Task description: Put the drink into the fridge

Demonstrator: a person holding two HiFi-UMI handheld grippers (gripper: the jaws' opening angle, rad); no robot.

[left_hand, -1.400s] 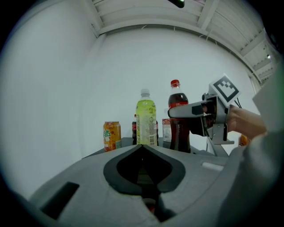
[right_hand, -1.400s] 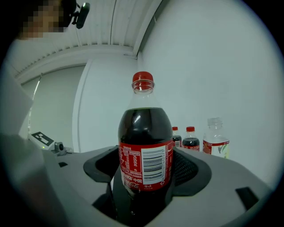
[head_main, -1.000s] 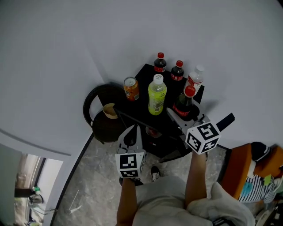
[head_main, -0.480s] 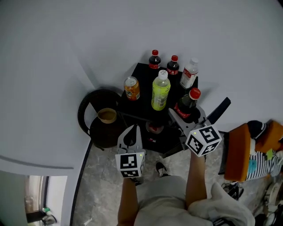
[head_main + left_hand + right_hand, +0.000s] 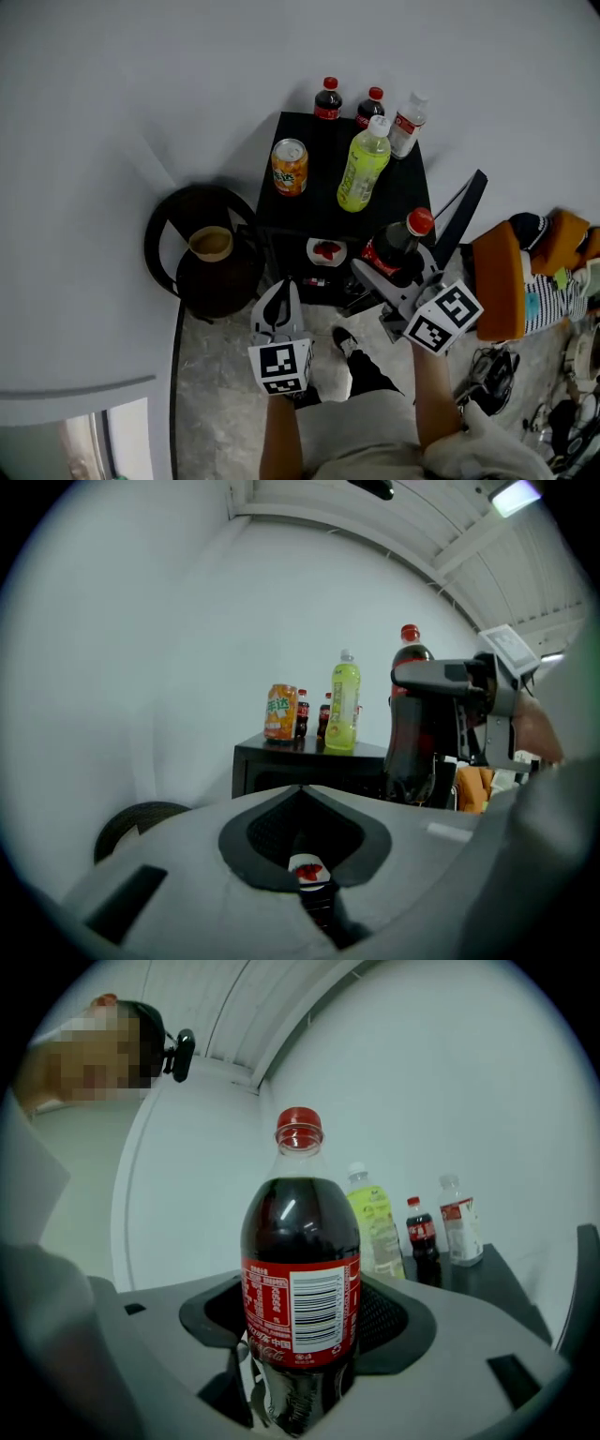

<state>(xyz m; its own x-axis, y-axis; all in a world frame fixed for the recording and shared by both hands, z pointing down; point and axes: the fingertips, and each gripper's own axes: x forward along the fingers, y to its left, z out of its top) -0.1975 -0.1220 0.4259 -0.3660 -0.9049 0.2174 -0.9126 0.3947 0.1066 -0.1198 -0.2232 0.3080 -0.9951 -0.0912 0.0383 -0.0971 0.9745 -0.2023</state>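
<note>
Nearest, the left gripper (image 5: 279, 289): jaws together, nothing between them. Right gripper (image 5: 389, 274): jaws clamped on the lower body of the upright cola bottle (image 5: 397, 249), held just before the front right corner of the small black fridge (image 5: 323, 187). Farther, on the fridge top: orange can (image 5: 290, 167), green bottle (image 5: 364, 165).

Black cabinet (image 5: 314, 202), upper centre of head view. Flat top carries five upright drinks:
- Orange can (image 5: 290, 167), left.
- Yellow-green bottle (image 5: 364, 167), centre.
- Far edge, left to right: left cola bottle (image 5: 327, 99), right cola bottle (image 5: 372, 106), clear bottle (image 5: 407, 124).
</note>
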